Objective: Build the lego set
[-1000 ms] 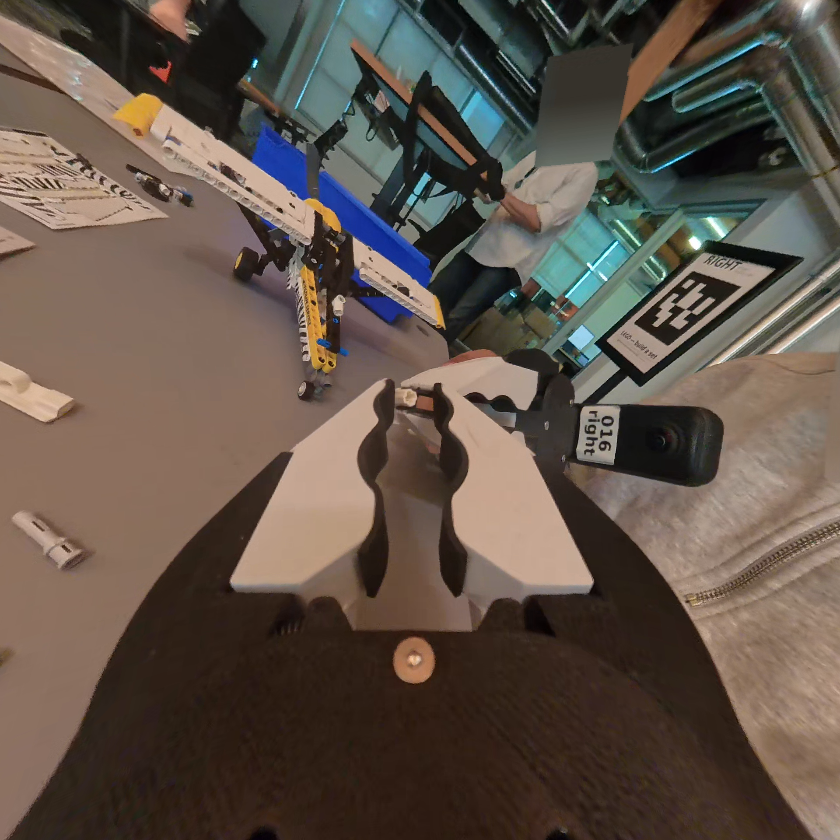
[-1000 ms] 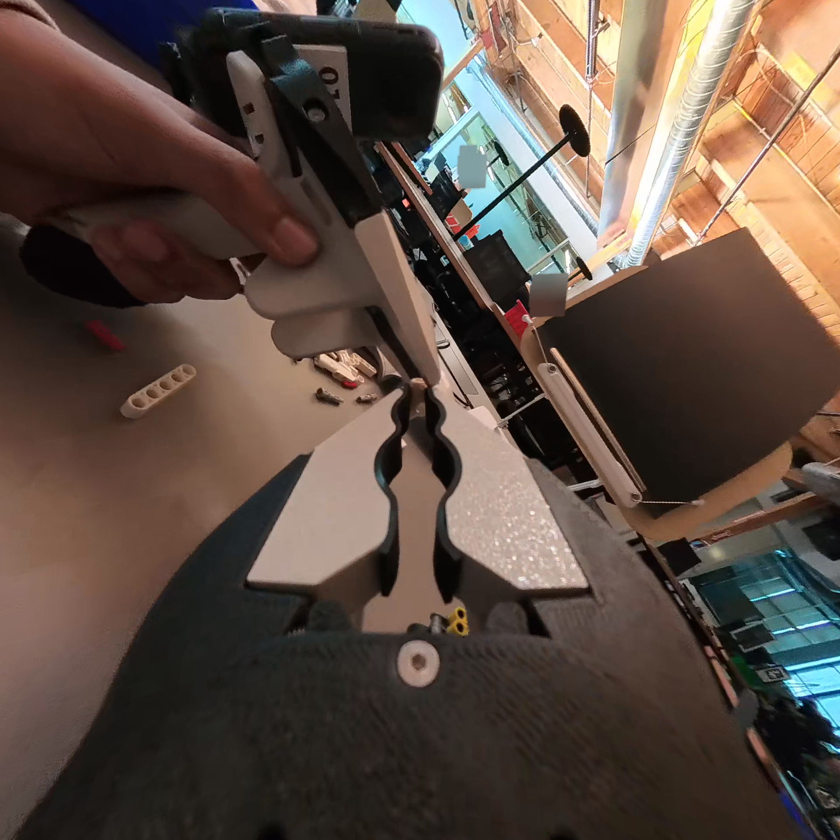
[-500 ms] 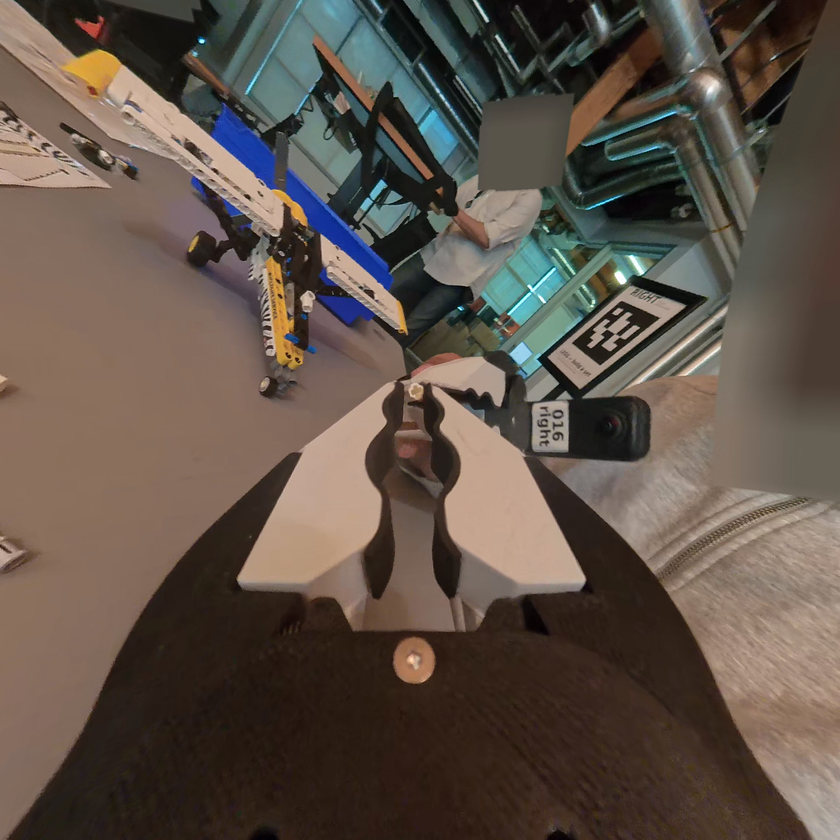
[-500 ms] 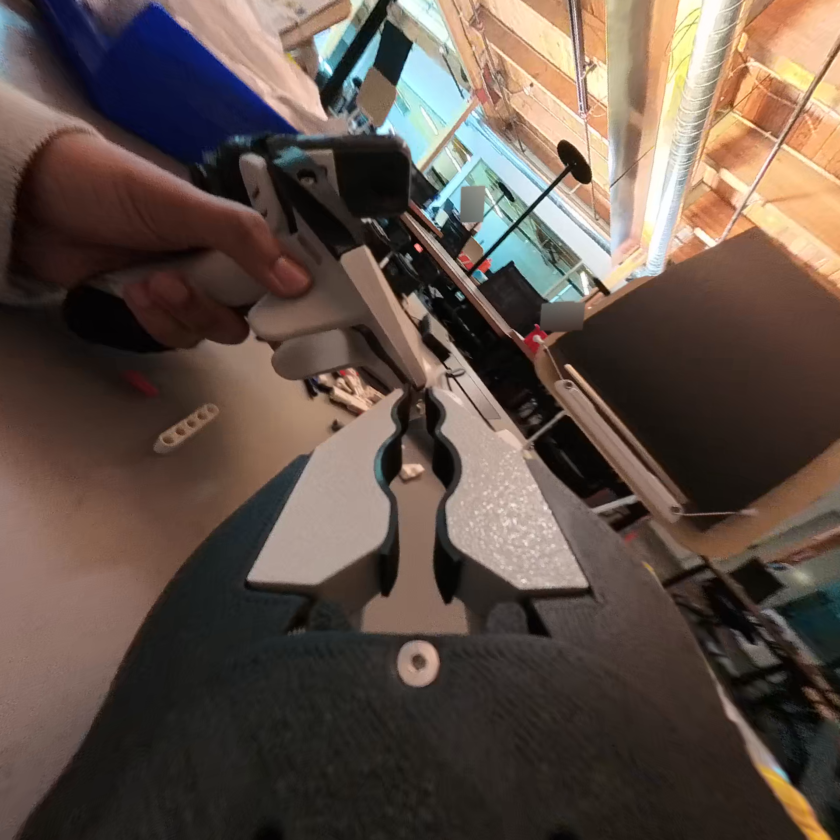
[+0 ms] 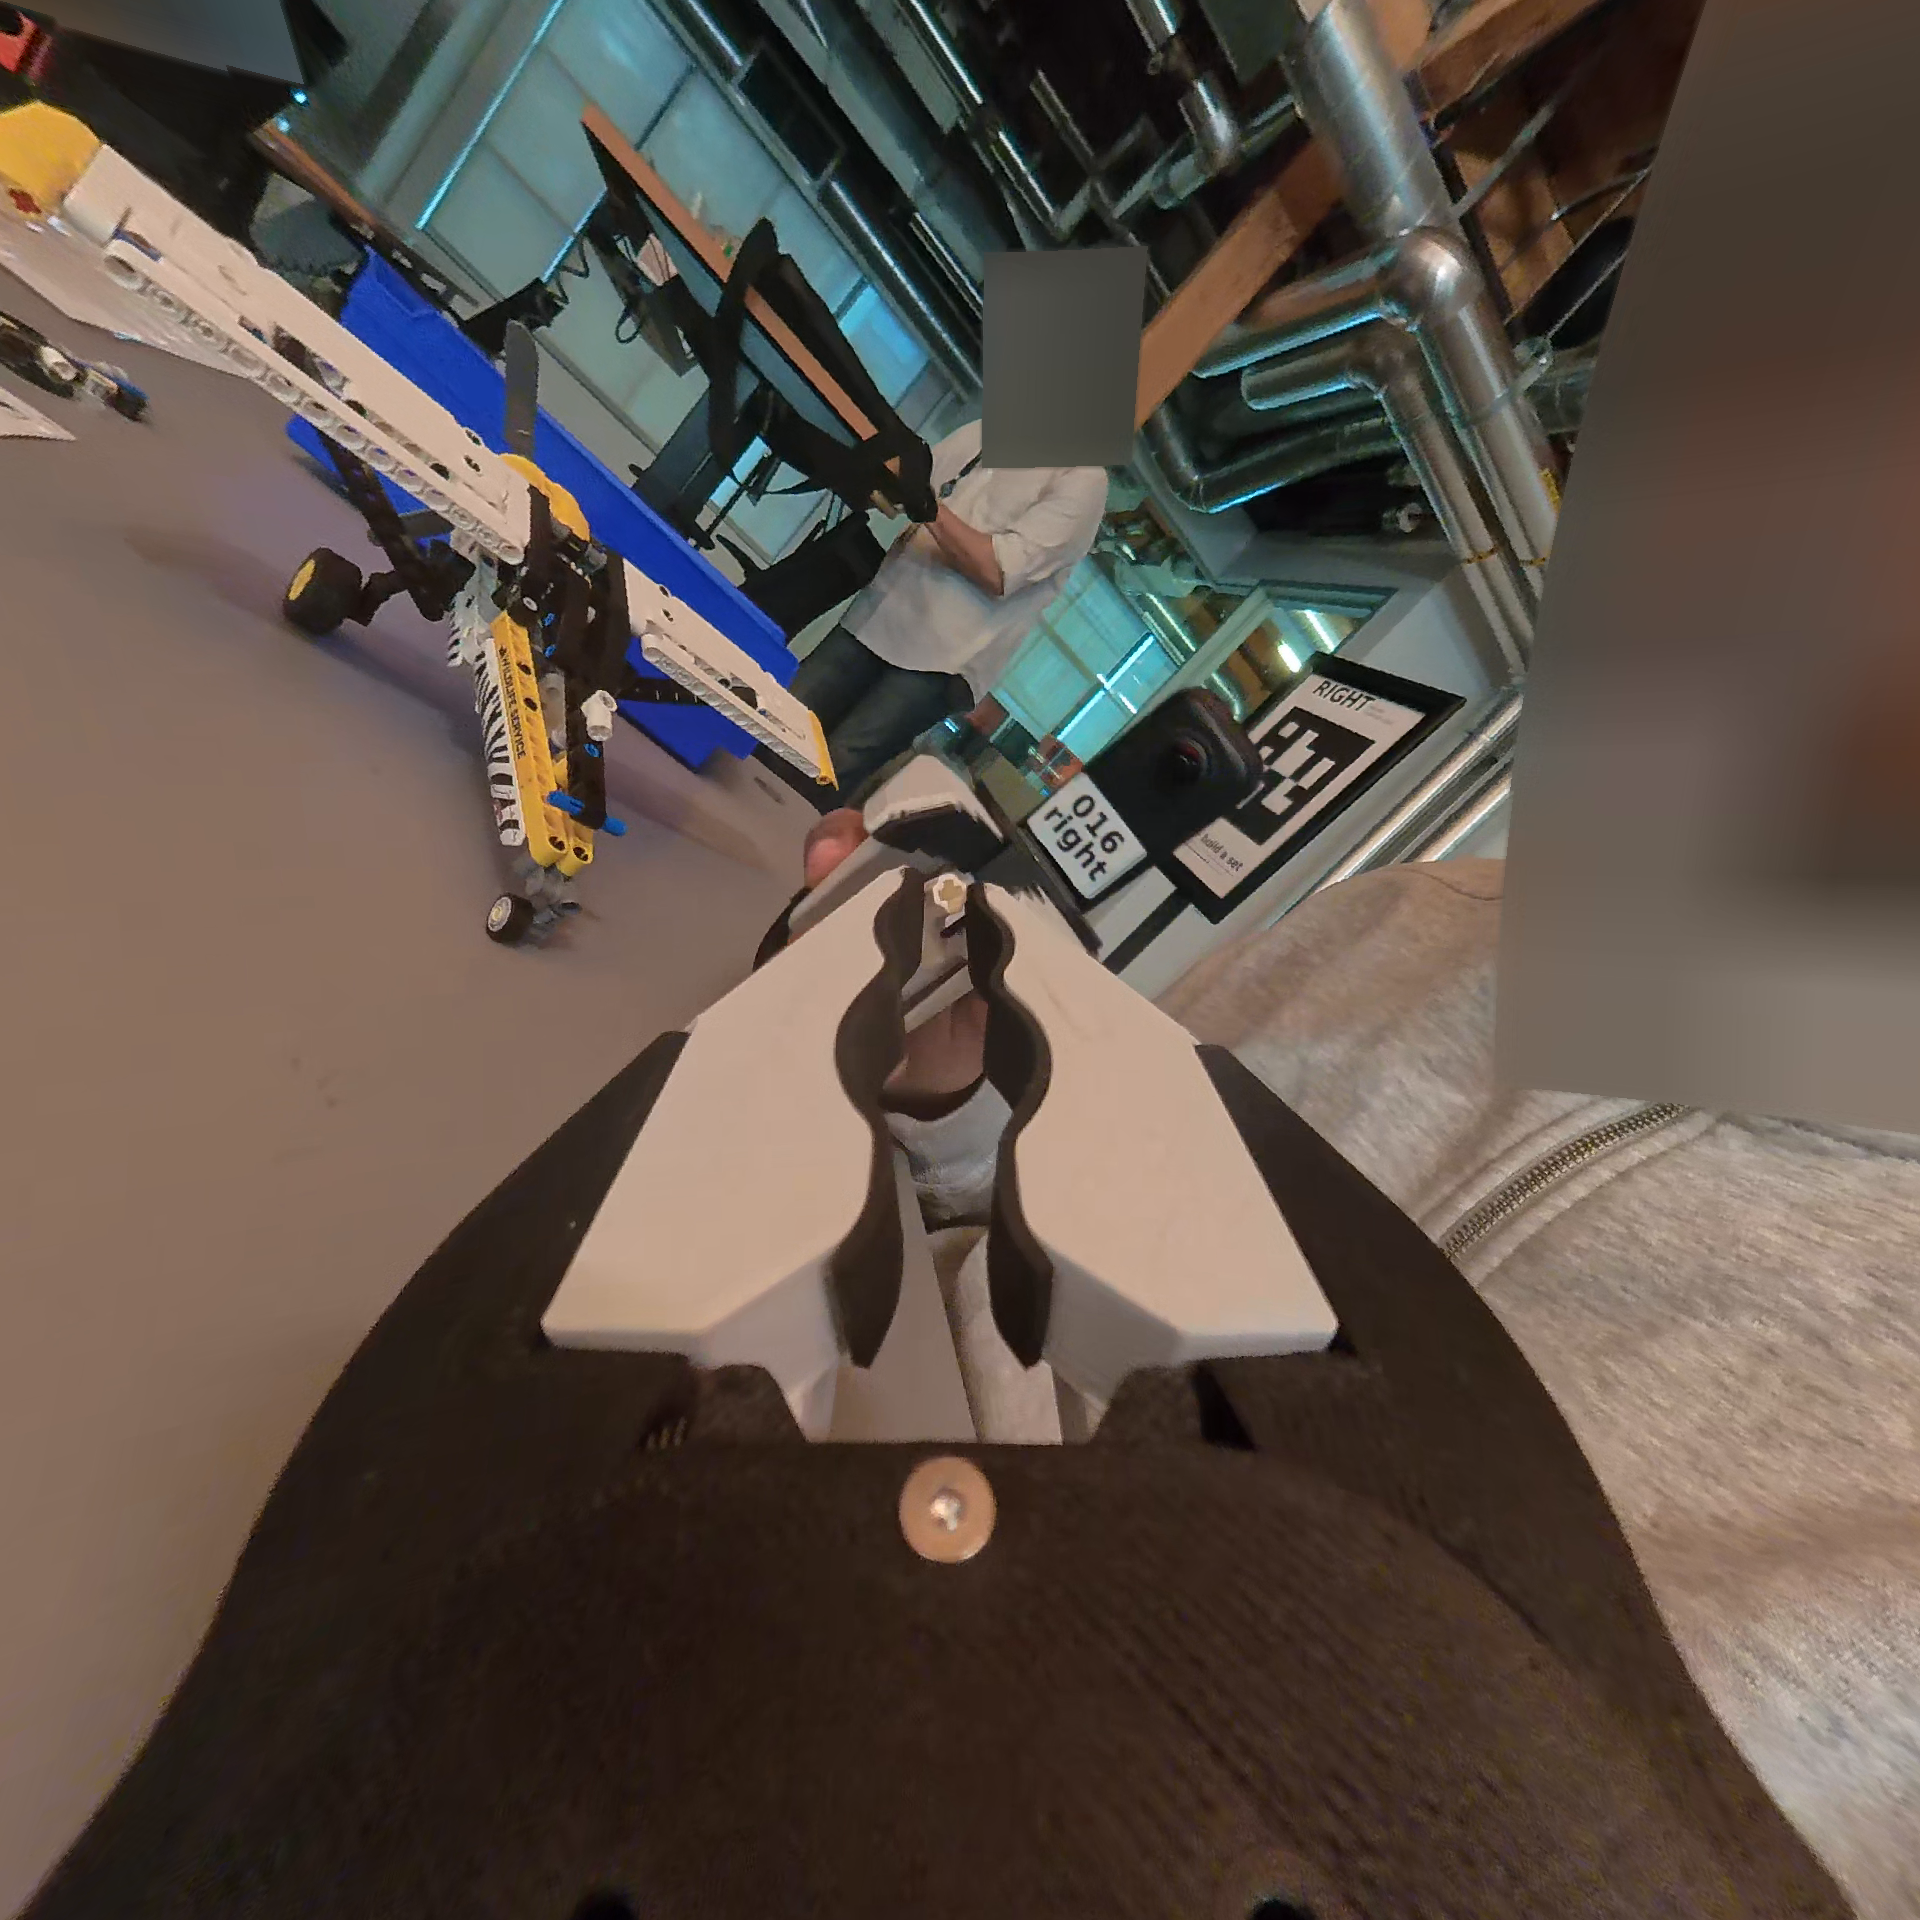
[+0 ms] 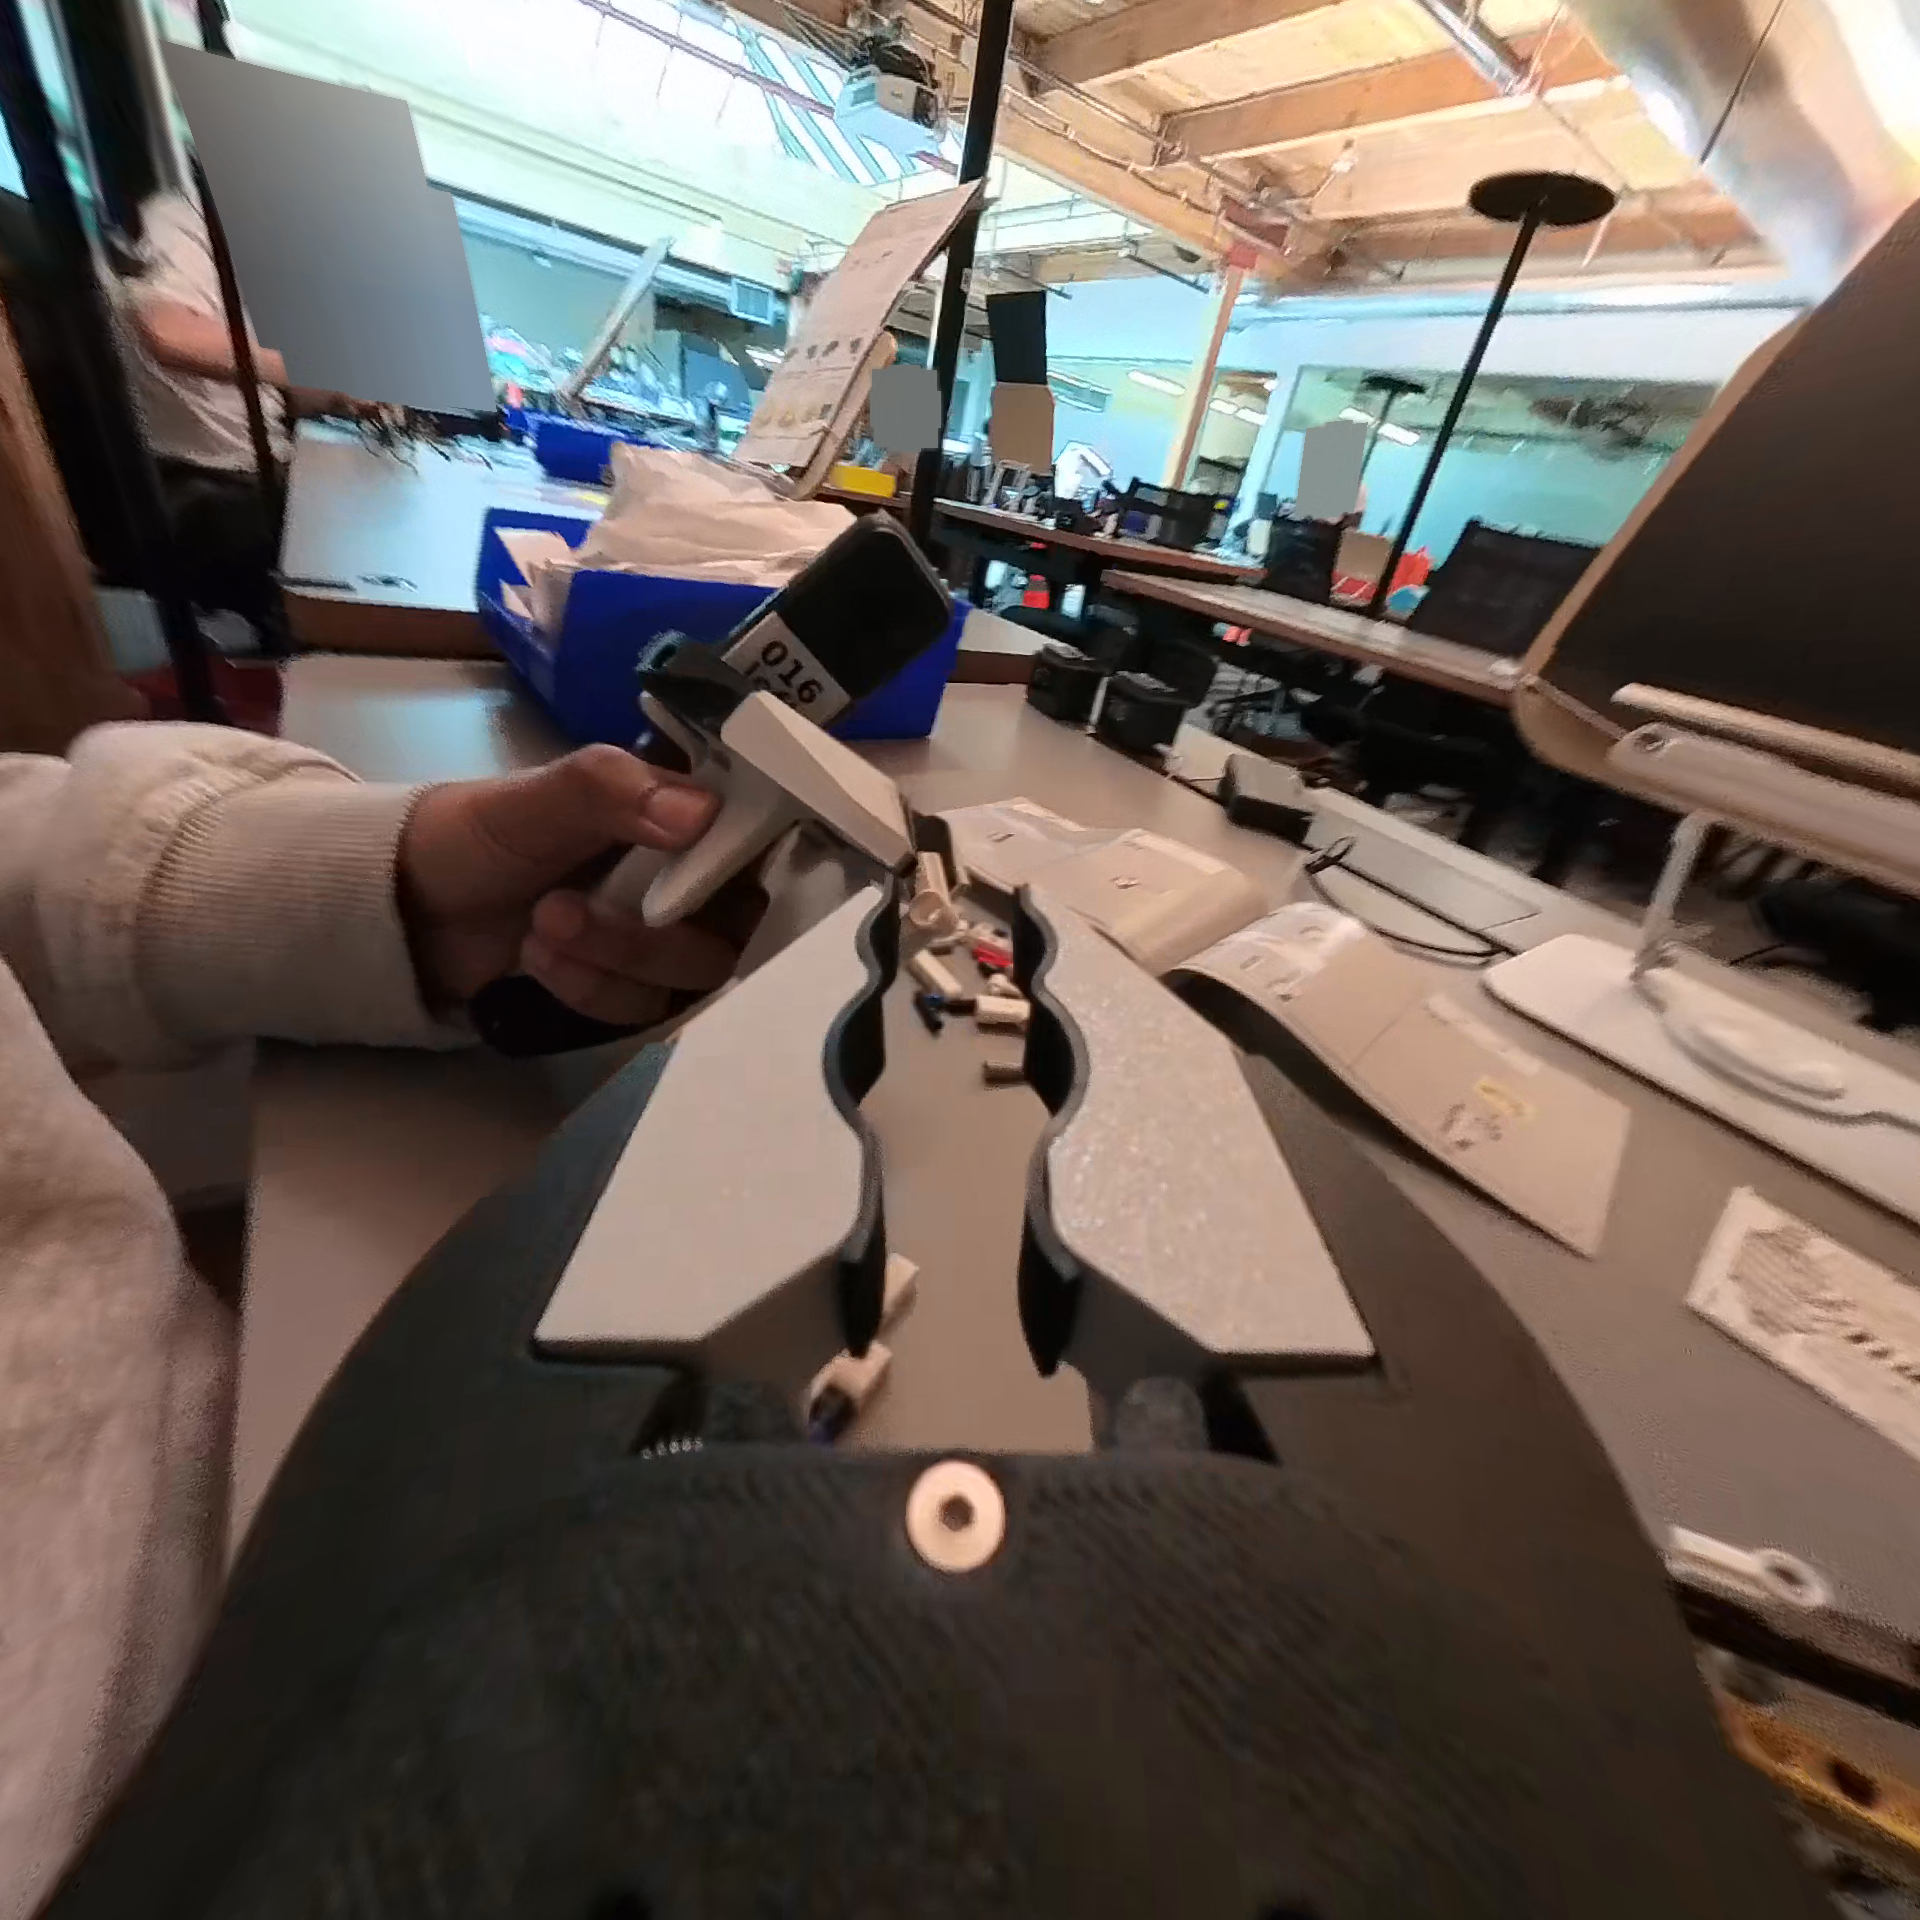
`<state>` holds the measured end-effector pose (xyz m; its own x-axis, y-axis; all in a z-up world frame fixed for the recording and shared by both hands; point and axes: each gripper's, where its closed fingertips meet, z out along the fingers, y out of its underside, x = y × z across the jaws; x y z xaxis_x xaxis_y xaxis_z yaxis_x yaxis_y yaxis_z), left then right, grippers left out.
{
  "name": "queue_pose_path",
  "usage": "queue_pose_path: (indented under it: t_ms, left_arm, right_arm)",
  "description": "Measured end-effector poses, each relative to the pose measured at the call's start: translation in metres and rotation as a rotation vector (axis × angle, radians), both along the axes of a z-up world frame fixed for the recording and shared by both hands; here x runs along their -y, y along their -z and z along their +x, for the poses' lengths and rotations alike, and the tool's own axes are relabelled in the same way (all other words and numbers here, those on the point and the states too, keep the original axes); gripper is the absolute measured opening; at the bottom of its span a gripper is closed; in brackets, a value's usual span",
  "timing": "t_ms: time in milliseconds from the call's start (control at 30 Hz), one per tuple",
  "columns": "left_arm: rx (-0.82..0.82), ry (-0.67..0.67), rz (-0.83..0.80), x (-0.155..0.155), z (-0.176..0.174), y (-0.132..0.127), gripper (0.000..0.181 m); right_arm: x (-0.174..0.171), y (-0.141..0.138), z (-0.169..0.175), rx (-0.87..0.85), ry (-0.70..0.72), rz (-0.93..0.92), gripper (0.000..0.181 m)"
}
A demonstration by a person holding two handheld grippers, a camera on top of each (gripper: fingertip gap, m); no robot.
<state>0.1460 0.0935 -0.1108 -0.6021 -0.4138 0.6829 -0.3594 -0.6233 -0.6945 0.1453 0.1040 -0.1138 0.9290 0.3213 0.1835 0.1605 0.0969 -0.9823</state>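
My left gripper (image 5: 948,896) shows pale grey fingers lined with black pads, on a black body, with a cream peg (image 5: 948,891) at the tips. The bench (image 5: 208,935) reads dull grey-brown. The plane (image 5: 520,644) on it is yellow and black with white wings, a zebra-striped flank, blue pins and black wheels. Behind it sits a bright blue bin (image 5: 582,551). My sleeve (image 6: 187,883) is light grey. The right gripper (image 6: 956,925) has speckled silver-grey fingers over black. Loose parts (image 6: 971,987) beyond look white, black and maybe red; they are blurred.
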Motion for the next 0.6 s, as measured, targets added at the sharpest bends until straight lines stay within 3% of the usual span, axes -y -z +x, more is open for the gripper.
queue_pose_path:
  t_ms: [333, 600]
  left_arm:
    - [0.035, -0.013, -0.026, -0.0038, -0.0018, -0.0067, 0.005]
    - [0.041, 0.001, 0.004, 0.002, -0.002, -0.0064, 0.005]
  right_arm:
    - [0.0057, -0.0057, 0.0019, -0.563, -0.333, -0.175, 0.022]
    - [0.0071, -0.004, -0.0057, -0.646, -0.413, -0.227, 0.013]
